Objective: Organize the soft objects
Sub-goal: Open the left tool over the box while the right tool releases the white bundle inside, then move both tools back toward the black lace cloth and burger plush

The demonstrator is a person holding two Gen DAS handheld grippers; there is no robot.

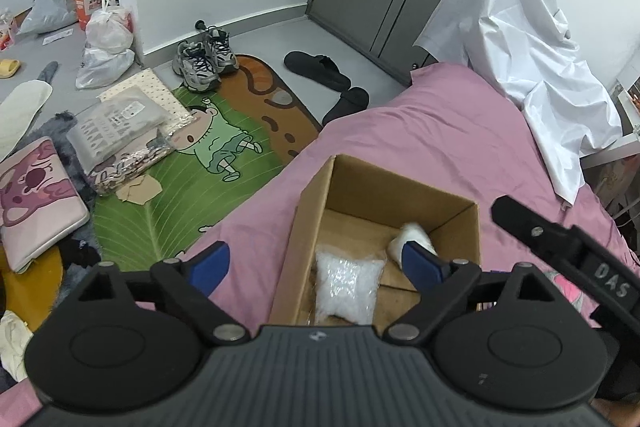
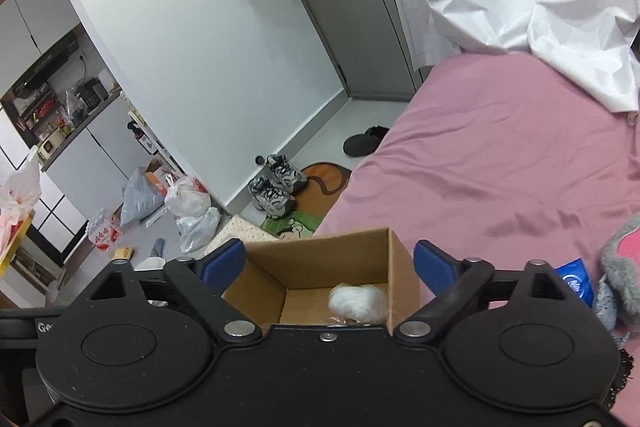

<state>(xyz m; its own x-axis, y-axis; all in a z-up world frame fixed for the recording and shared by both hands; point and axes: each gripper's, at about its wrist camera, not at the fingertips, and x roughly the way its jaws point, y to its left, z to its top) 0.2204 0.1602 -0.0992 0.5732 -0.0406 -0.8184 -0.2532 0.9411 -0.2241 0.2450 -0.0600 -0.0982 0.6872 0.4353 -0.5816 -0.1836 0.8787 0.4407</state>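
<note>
An open cardboard box (image 1: 400, 183) stands on the pink bed. Inside lie a clear bag of white stuffing (image 1: 347, 285) and a white fluffy ball (image 1: 414, 238). My left gripper (image 1: 316, 265) is open and empty, held above the box's near left side. My right gripper (image 2: 330, 263) is open and empty above the same box (image 2: 320, 247); the white fluffy ball (image 2: 358, 301) shows in the right wrist view too. A part of the right gripper shows at the right edge of the left wrist view (image 1: 560, 247). A grey and pink plush toy (image 2: 622, 267) lies on the bed to the right.
A white sheet (image 1: 520, 39) drapes over the bed's far end. A small blue packet (image 2: 576, 279) lies on the pink bed (image 2: 500, 155) by the plush. The floor on the left holds a green cartoon mat (image 1: 188, 167), packaged textiles (image 1: 120, 131), a pink cushion (image 1: 32, 203), sneakers (image 1: 204, 61), black slippers (image 1: 320, 67) and plastic bags (image 1: 106, 47).
</note>
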